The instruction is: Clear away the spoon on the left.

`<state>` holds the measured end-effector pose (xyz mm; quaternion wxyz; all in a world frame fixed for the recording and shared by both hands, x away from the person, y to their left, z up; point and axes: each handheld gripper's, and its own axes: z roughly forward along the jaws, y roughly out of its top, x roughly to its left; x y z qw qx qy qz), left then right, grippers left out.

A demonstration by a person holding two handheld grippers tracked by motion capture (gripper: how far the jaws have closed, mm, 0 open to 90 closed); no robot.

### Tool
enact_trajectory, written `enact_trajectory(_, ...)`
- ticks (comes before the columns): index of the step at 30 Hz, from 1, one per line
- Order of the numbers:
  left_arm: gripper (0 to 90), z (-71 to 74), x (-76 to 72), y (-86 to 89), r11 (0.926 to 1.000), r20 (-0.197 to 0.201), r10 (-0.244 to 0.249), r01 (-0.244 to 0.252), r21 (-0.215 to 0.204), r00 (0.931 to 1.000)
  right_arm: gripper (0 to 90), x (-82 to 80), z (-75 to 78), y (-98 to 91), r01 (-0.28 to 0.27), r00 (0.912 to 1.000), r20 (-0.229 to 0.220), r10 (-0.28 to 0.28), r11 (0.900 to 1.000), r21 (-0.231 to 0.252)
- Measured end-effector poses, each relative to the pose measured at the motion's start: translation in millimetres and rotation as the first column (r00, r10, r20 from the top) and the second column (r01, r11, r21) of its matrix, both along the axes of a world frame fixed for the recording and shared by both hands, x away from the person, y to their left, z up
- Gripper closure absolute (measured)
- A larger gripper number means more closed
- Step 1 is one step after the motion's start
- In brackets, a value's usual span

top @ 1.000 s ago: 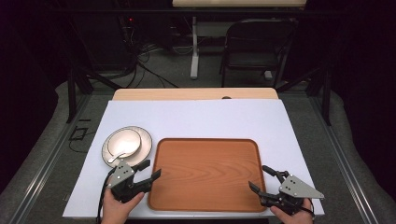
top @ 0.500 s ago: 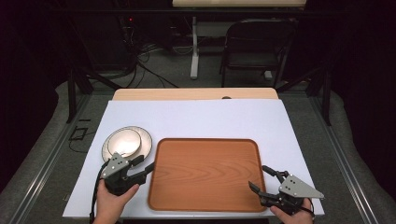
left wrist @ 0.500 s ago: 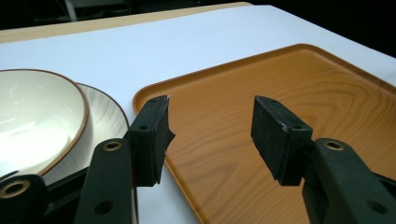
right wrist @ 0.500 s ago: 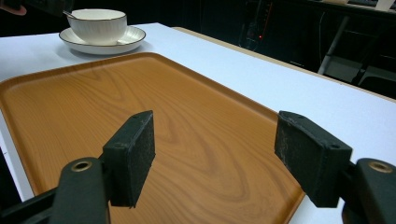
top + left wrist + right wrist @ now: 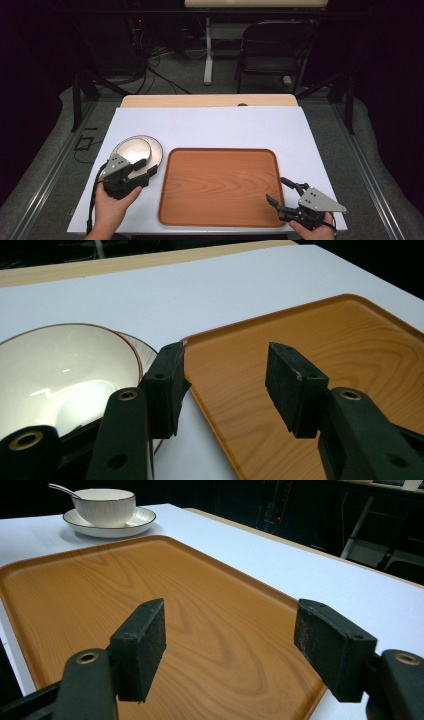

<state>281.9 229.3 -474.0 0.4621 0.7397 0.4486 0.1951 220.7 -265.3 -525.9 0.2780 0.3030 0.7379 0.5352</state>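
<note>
A white bowl (image 5: 131, 150) sits on a saucer (image 5: 156, 150) at the left of the white table cover. In the right gripper view a spoon (image 5: 62, 489) rests in the bowl (image 5: 104, 505). An empty wooden tray (image 5: 220, 185) lies in the middle. My left gripper (image 5: 146, 169) hovers over the near edge of the saucer, between bowl (image 5: 60, 370) and tray (image 5: 325, 330). Its jaws have just been closing a little but stand open (image 5: 227, 382) with nothing between them. My right gripper (image 5: 276, 189) is open (image 5: 235, 640) over the tray's near right corner.
The white cover (image 5: 225, 125) lies on a wooden table whose far edge (image 5: 210, 101) shows. Beyond it, on the dark floor, stand a chair (image 5: 275, 45) and cables. A bare strip of cover runs behind the tray.
My left gripper has risen and shifted left and away from me, from the tray's near left corner to the saucer's edge, its jaws slightly narrower. The right gripper has stayed put.
</note>
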Motion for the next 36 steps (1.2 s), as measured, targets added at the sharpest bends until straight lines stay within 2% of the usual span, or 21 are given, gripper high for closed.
enact_trajectory(10,54.1,12.0,8.5,7.1,0.9998,-0.04,0.018,-0.019,-0.007,0.999,28.7,0.1,-0.1,-0.1,0.0,1.0,-0.002,0.0,1.0,0.0)
enact_trajectory(17,60.0,19.7,14.5,11.8,0.9994,-0.085,0.034,-0.035,-0.004,0.9958,28.7,0.2,-0.1,-0.1,0.0,1.0,-0.003,0.0,1.0,0.0)
enact_trajectory(20,65.0,22.0,17.2,14.5,0.9992,-0.116,0.04,-0.04,0.004,0.9925,28.7,0.1,-0.1,0.0,0.0,1.0,-0.002,0.0,1.0,-0.001)
enact_trajectory(25,70.3,23.3,21.3,19.3,0.9969,-0.165,0.076,-0.072,0.029,0.9833,28.7,0.1,-0.1,-0.2,-0.001,1.0,-0.004,0.001,1.0,-0.001)
enact_trajectory(32,80.1,22.1,25.8,27.4,0.9899,-0.224,0.139,-0.13,0.056,0.9647,28.7,0.1,-0.1,-0.2,0.0,1.0,-0.003,0.0,1.0,-0.001)
enact_trajectory(36,85.3,20.2,27.7,32.3,0.9869,-0.251,0.161,-0.151,0.056,0.9547,28.7,0.2,-0.2,-0.2,0.001,1.0,-0.004,-0.001,1.0,-0.003)
